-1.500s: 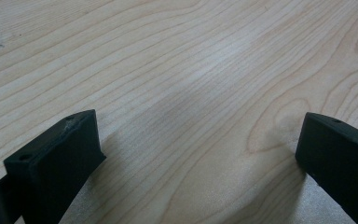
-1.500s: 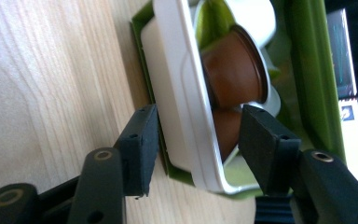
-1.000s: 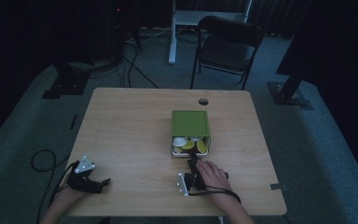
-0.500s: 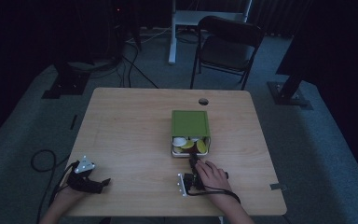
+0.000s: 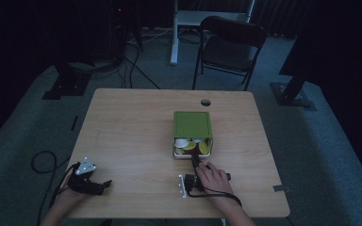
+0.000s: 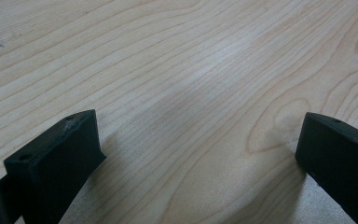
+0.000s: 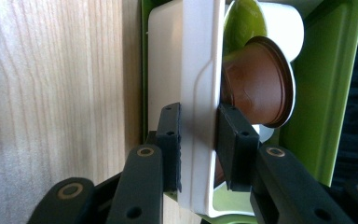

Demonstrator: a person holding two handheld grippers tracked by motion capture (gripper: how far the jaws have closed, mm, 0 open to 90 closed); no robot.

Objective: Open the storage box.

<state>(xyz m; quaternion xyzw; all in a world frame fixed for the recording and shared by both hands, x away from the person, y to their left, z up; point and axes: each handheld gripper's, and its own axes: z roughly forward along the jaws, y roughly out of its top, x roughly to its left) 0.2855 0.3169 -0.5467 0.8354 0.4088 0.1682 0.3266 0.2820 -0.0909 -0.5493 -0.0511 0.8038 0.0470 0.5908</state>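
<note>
High view. No writing legible anywhere. Wooden table [image 5: 136,136]; green box [image 5: 192,125] just right of centre, its white drawer [image 5: 192,147] drawn out on the 6 o'clock side, holding capsules [image 5: 188,145] in white, yellow-green and brown. Right gripper [image 5: 195,162] at 6 o'clock from the box, tips at the drawer front, right hand [image 5: 210,178] on its body, cable looping toward the table edge. Left gripper [image 5: 104,183] at about 8 o'clock on the table, near the edge and well apart from the box; left hand [image 5: 70,190] behind it, grey plate on top. A chair [image 5: 231,44] stands at 12 o'clock beyond the table. Against a second ago: drawer a shade farther out, right hand drawn slightly toward 6 o'clock; left gripper unmoved.

Left gripper view. Jaws wide apart, nothing between them; bare wood grain only. No markings.

Right gripper view. Jaws clamped on the drawer's white front lip [image 7: 200,93], one pad each side. Beyond the lip, a brown capsule [image 7: 256,81] on its side, a white one with green lining [image 7: 270,21] at 12 o'clock from it, green box wall [image 7: 324,84] at 3 o'clock. No label readable.
</note>
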